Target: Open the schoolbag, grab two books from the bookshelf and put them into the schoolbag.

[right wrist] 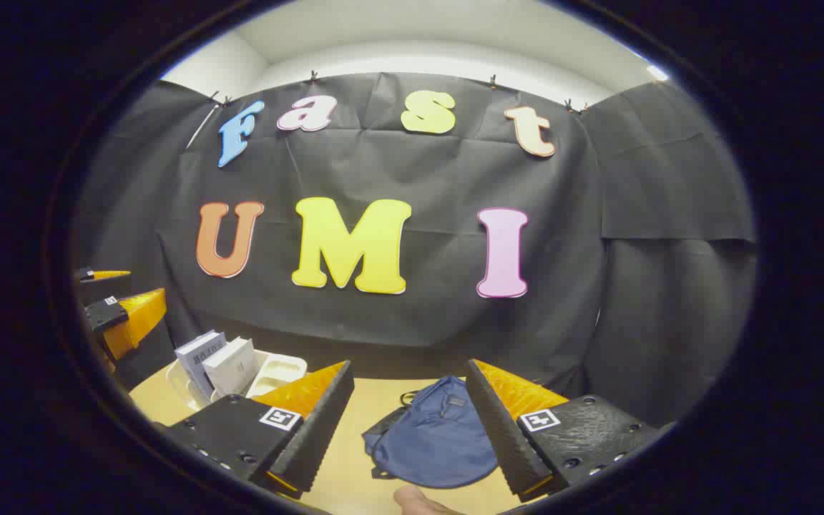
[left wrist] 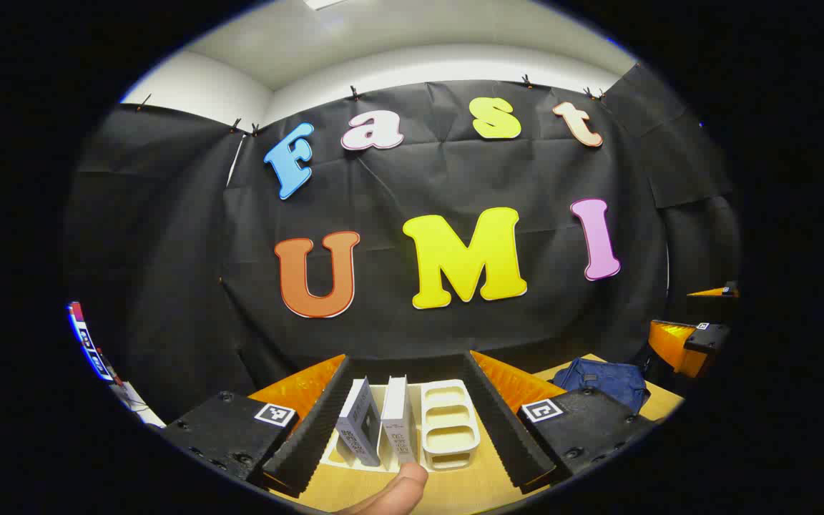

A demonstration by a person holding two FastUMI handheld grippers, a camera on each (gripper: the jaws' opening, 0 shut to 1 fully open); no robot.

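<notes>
In the left gripper view, my left gripper (left wrist: 410, 479) is open, aimed at a white slotted bookshelf rack (left wrist: 448, 429) on the wooden table. Two books (left wrist: 376, 429) stand upright in its left slots. The blue schoolbag (left wrist: 605, 383) lies to the right, and past it the right gripper (left wrist: 691, 343) shows at the edge. In the right gripper view, my right gripper (right wrist: 405, 479) is open, with the blue schoolbag (right wrist: 433, 440) lying flat between its fingers. The books (right wrist: 219, 361) and rack (right wrist: 276, 372) stand at the left, with the left gripper (right wrist: 122, 315) beyond them.
The wooden table (right wrist: 355, 422) meets the black cloth wall (right wrist: 398, 336) just behind the rack and bag. A fingertip (left wrist: 398, 493) shows at the bottom of the left gripper view, and another (right wrist: 419, 501) in the right gripper view.
</notes>
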